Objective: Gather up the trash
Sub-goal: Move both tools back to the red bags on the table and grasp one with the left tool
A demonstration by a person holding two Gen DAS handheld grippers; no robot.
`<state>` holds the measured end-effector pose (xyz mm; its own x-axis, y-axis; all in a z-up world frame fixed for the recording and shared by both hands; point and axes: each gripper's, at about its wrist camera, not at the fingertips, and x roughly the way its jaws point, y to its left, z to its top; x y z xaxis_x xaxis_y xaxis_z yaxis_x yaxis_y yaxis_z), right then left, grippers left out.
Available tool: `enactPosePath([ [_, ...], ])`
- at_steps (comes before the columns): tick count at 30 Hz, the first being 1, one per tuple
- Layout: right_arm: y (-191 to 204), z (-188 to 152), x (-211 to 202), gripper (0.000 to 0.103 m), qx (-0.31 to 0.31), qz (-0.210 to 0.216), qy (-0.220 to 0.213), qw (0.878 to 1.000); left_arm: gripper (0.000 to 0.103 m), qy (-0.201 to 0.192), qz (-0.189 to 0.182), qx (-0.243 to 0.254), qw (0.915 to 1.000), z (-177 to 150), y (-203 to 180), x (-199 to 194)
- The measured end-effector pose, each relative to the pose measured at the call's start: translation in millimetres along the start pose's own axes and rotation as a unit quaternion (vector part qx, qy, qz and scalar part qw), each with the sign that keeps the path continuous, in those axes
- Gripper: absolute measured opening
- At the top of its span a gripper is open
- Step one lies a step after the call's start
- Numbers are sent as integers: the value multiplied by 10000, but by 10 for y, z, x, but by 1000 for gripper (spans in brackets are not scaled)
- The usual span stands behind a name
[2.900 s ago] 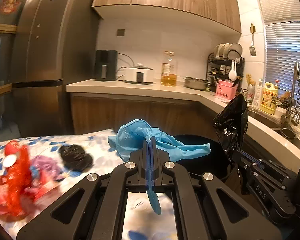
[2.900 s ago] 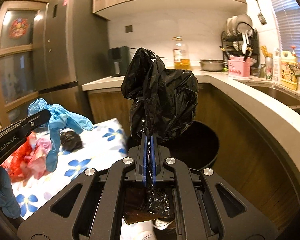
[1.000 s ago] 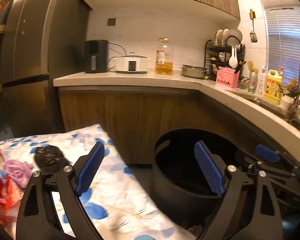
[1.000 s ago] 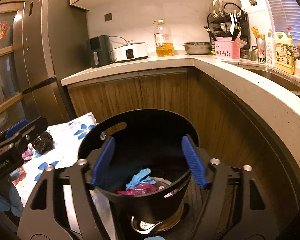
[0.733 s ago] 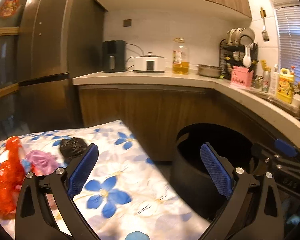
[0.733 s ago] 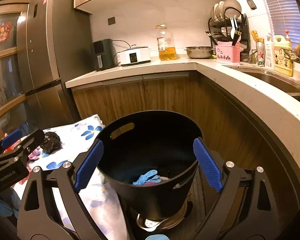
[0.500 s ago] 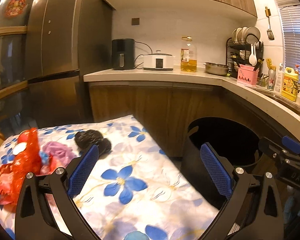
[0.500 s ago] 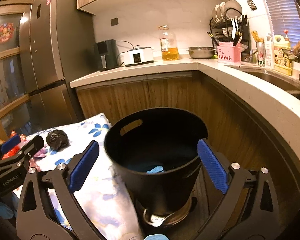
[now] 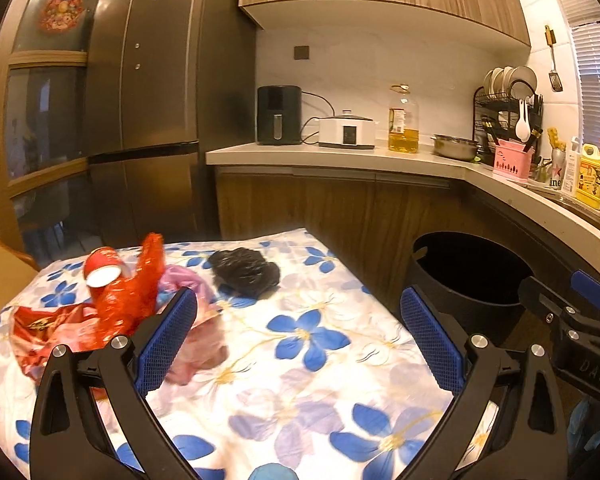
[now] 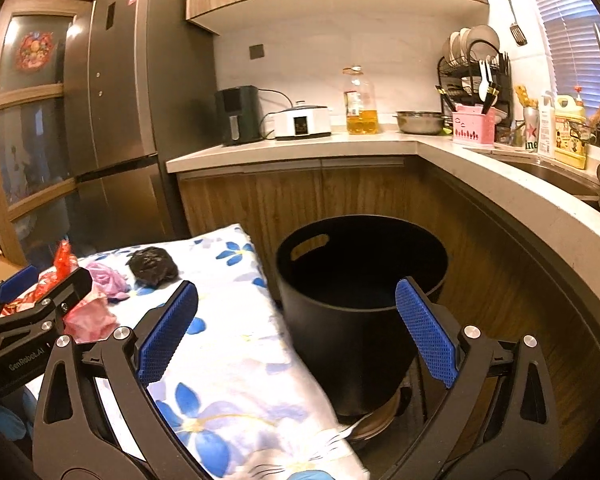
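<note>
Your left tool (image 9: 300, 336) stands spread wide over the flowered tabletop (image 9: 308, 392) with nothing between its pads, its jaws having just been opening. Your right tool (image 10: 296, 330) is equally wide and empty, also just opened, in front of the black bin (image 10: 360, 292) beside the tabletop's edge. On the cloth lie a crumpled black bag (image 9: 246, 272), a red wrapper (image 9: 128, 292) and pink plastic (image 9: 198, 344), all near your left tool's left pad.
</note>
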<state>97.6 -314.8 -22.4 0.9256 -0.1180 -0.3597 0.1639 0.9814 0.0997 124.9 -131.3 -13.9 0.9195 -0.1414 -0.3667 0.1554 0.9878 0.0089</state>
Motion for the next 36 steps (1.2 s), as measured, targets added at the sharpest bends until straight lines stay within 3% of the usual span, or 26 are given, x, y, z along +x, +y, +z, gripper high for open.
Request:
enactPosePath([
  [16,592,-184,-78,98,-127,373,54,9992,98,43,378,-159,9992,-181,483,-191],
  [23,839,-275,14,98,-189,579,154,9980,97,-49,856,-292,9959,-317,896,-300],
  [30,1136,-387,122,98,-238,824,236,9960,97,-42,1643,-669,9841,-393,1578,-384],
  [36,1455,-502,233,98,-363,1098,346,9927,97,56,1995,-905,9757,-434,2003,-390],
])
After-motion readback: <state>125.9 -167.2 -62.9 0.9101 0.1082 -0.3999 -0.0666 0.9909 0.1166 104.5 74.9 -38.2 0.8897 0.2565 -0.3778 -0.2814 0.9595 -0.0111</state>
